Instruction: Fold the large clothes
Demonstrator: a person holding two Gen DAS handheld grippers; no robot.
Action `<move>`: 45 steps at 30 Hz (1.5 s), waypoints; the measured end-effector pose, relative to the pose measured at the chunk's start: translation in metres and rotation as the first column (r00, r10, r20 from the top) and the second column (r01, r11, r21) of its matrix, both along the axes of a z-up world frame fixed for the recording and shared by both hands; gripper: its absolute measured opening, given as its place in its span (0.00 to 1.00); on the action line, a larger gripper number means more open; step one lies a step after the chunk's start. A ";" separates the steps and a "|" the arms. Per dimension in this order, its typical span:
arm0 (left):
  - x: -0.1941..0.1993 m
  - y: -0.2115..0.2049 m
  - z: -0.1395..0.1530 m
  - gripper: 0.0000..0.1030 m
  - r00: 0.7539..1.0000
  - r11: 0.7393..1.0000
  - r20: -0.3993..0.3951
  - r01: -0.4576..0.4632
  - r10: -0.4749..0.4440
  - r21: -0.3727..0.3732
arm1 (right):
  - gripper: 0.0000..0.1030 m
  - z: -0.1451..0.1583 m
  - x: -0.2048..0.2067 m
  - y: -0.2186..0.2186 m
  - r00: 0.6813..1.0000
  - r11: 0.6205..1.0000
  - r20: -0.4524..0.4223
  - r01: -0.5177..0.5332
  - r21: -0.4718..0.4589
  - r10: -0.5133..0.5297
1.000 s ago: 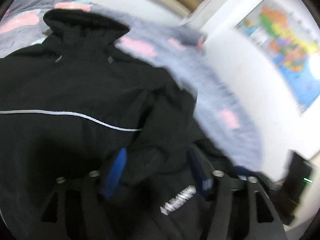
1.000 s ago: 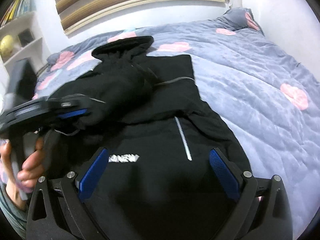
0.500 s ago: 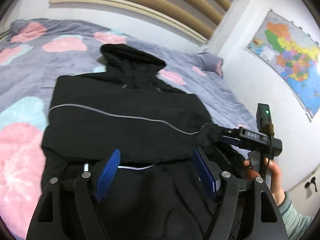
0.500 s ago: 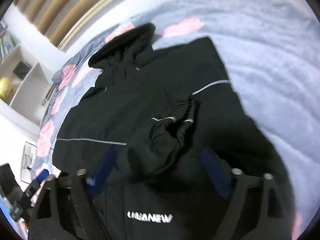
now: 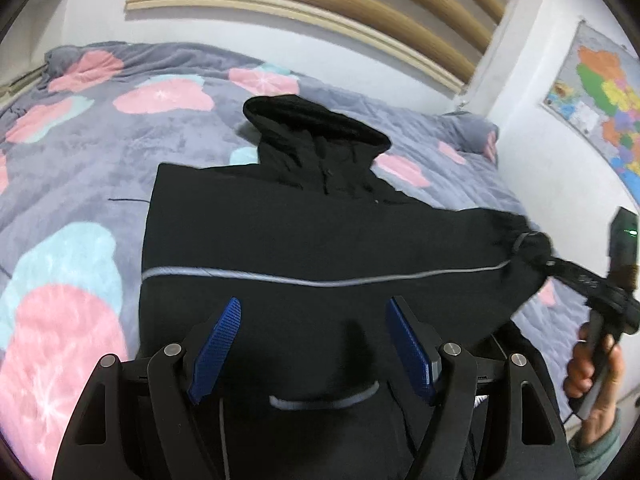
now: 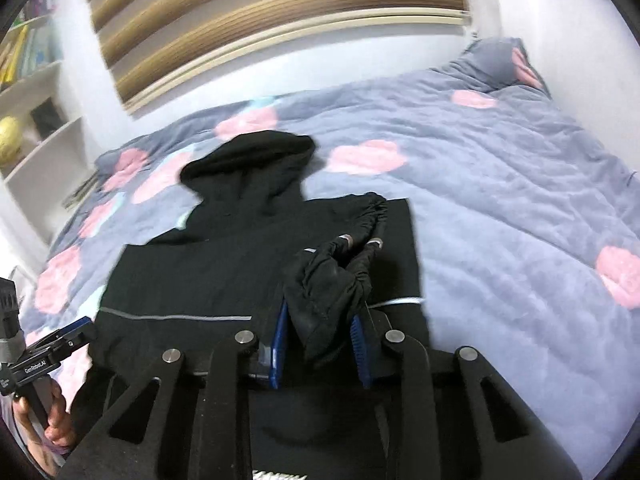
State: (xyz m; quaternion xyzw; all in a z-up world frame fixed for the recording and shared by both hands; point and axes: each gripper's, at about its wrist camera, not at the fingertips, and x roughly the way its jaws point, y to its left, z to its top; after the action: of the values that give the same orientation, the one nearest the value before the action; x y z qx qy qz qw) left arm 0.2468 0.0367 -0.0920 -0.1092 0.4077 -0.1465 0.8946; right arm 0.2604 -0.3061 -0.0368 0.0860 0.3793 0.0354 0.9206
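**foldnoob:** How far along was the fold at that point?

**umi_dan:** Early-middle, I'd say. The black hooded jacket (image 5: 320,240) lay spread flat on the grey floral duvet (image 5: 80,168), hood (image 5: 316,128) pointing toward the slatted headboard (image 5: 320,12). The left side looked already turned in, going by the straight vertical edge there and the reflective stripe (image 5: 320,280) running across the top layer. The right sleeve (image 6: 336,276) was the step in hand, and the lengthwise fold of the body hadn't been done (my read, not gospel).

**foldnoob:** And the grippers?

**umi_dan:** The right gripper (image 6: 320,344) was closed down on the bunched sleeve cuff, blue pads pinching the fabric from both sides, with the elastic end sticking up in front of it. In the left wrist view you could see it off to the right (image 5: 576,276), sleeve pulled out taut over the bed edge, the person's hand (image 5: 592,364) gripping the handle low. The left gripper (image 5: 316,344) hung over the lower half of the jacket, jaws wide apart, nothing between them, not touching the cloth as far as I could tell.

**foldnoob:** So the sleeve had to go across next?

**umi_dan:** Probably, laid over the chest, then the bottom brought up toward the hood.
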 end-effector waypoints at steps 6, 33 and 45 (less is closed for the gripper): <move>0.050 -0.020 -0.060 0.74 0.987 0.992 -0.160 -0.014 0.034 0.124 | 0.31 -0.077 0.036 -0.018 0.981 0.995 -0.179 0.060 -0.075 -0.073; 0.094 -0.056 -0.071 0.82 0.985 0.980 -0.170 0.045 -0.012 0.195 | 0.85 -0.115 0.088 0.103 0.957 0.963 -0.270 -0.170 -0.210 0.110; 0.079 -0.050 -0.017 0.85 0.997 0.991 -0.050 0.066 -0.060 0.115 | 0.84 -0.057 0.057 0.055 0.992 0.990 -0.104 -0.077 -0.114 0.065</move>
State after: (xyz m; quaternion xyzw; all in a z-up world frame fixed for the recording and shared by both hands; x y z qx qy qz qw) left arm 0.3256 -0.0138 -0.1088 -0.0473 0.4393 -0.1480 0.8848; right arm 0.3171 -0.2508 -0.0933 0.0196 0.4290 0.0415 0.9021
